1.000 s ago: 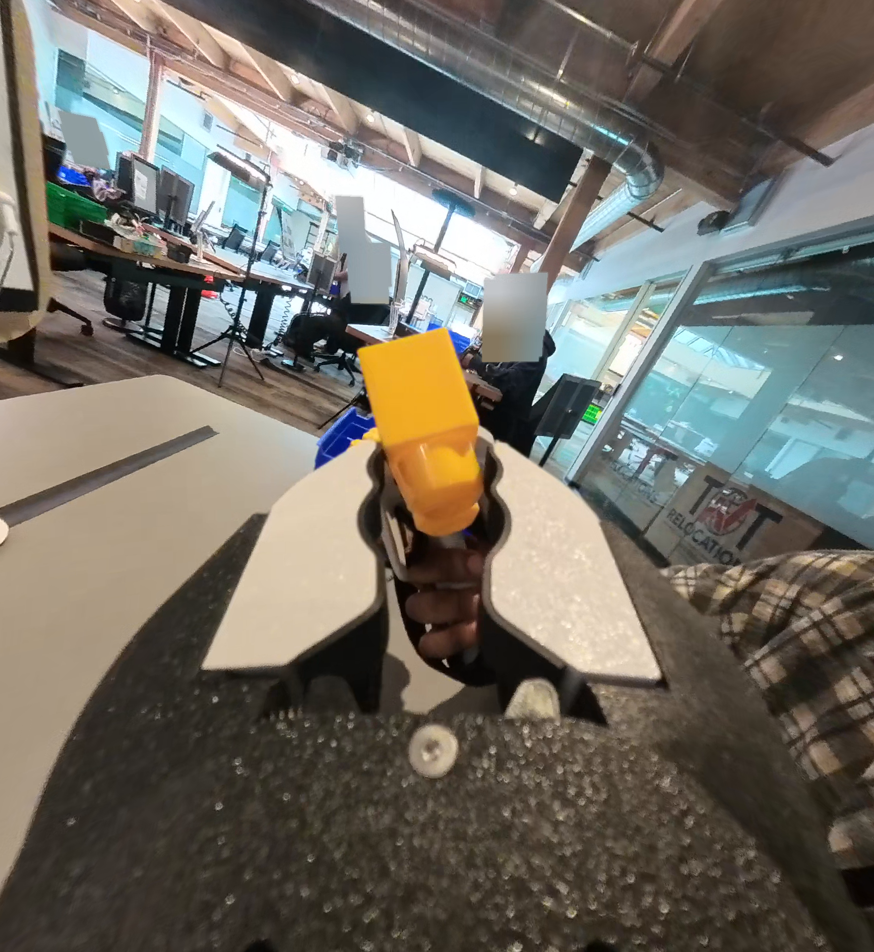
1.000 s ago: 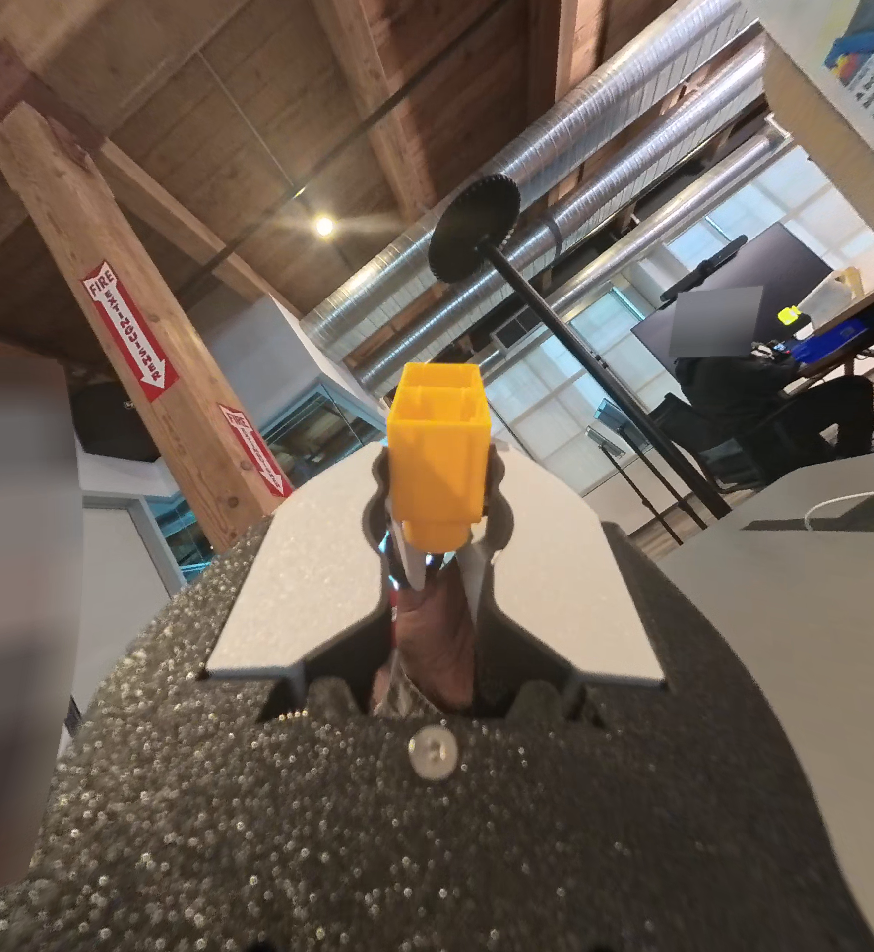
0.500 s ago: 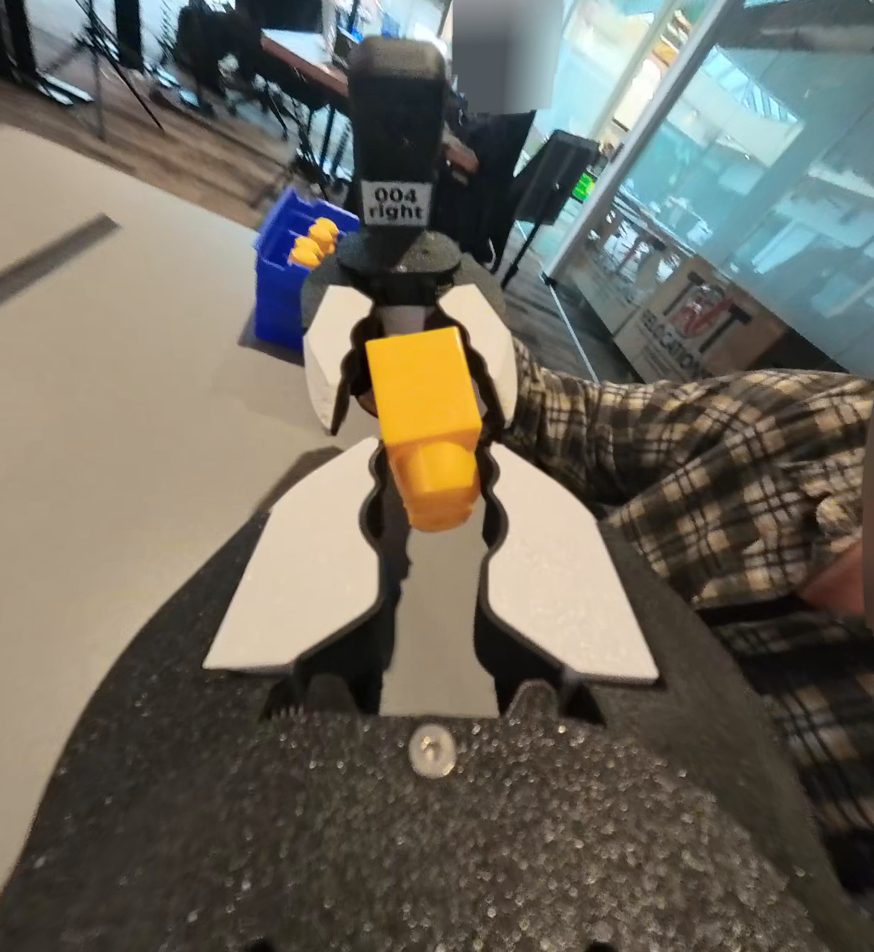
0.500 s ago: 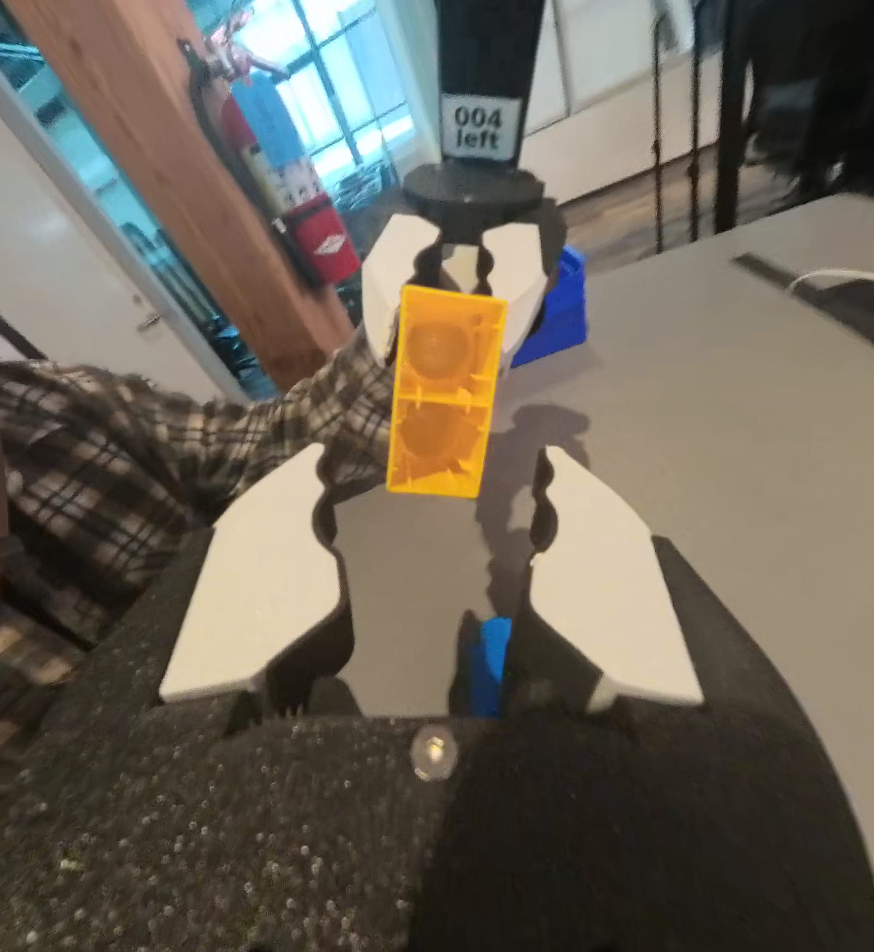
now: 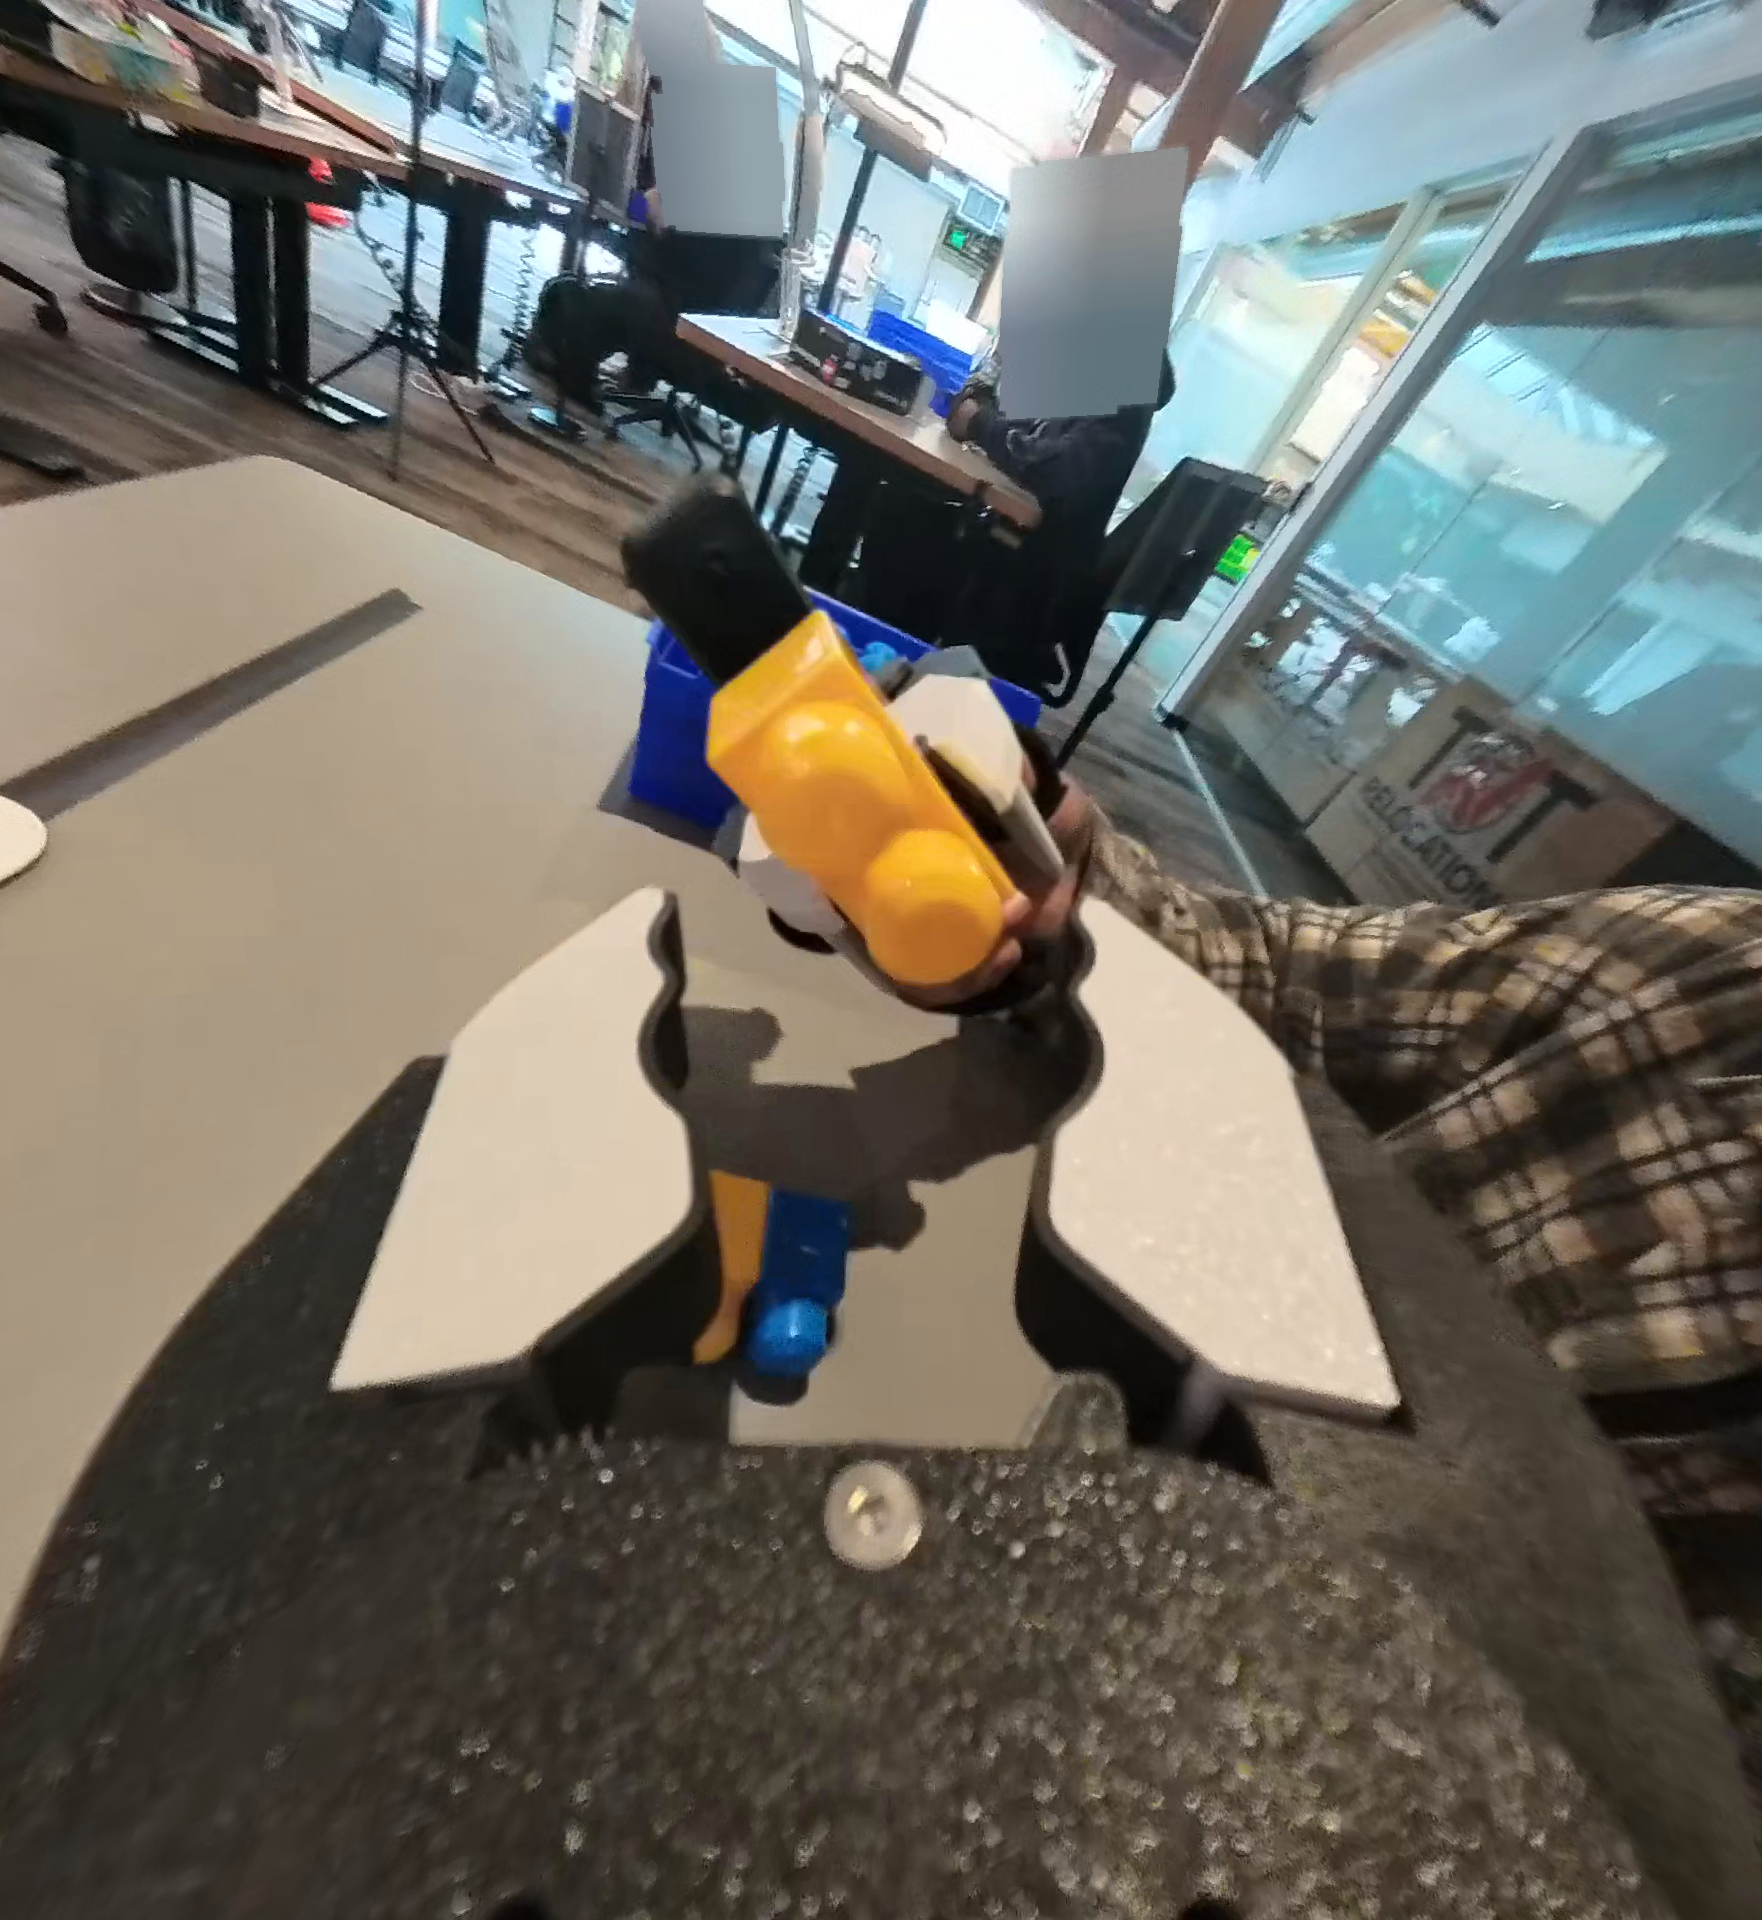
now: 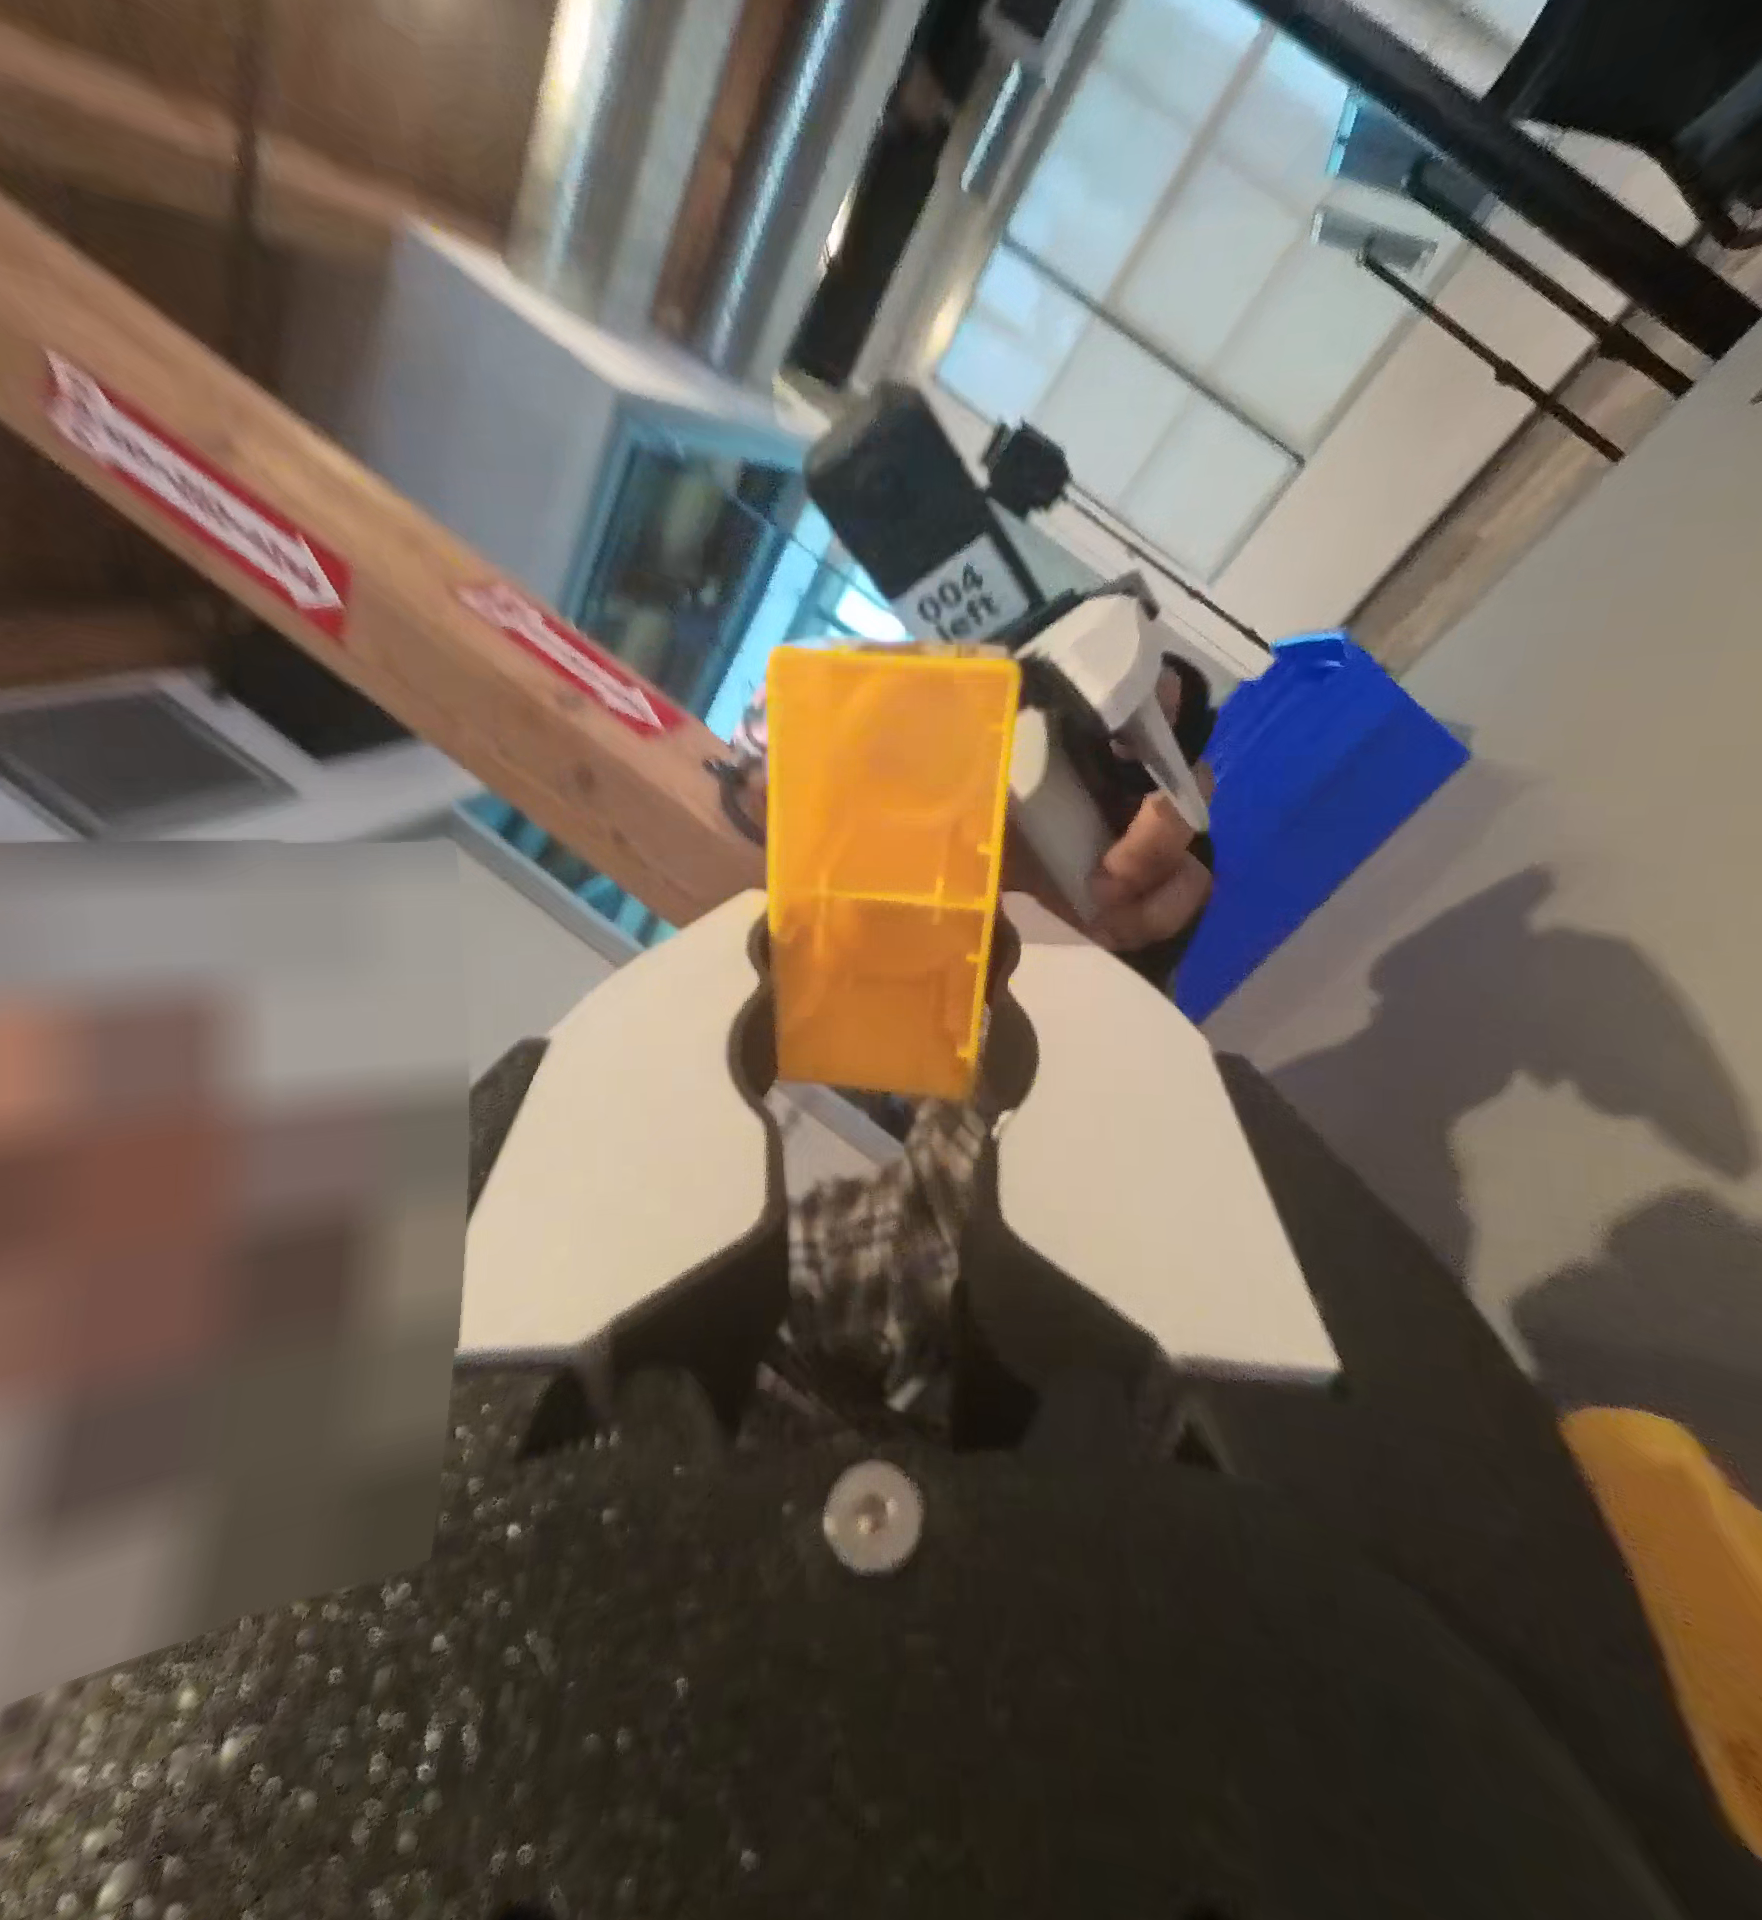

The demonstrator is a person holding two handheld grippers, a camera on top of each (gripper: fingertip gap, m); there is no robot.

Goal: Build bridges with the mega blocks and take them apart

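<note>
Yellow mega block (image 6: pixel 882 873) clamped in my right gripper (image 6: pixel 882 1023), centre frame; my left gripper (image 5: pixel 872 1081) gapes empty over the worktop (image 5: pixel 233 831).
I'd keep it square and seat it on the blue and yellow blocks (image 5: pixel 778 1283) low in frame; half a second ago the left held it.

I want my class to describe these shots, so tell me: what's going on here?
A person holds a gripper in each hand over a grey table. The right gripper is shut on a yellow block, held up off the table. The left gripper is open and empty. A blue block and a second yellow block lie side by side on the table between its fingers. A blue bin stands farther back.
</note>
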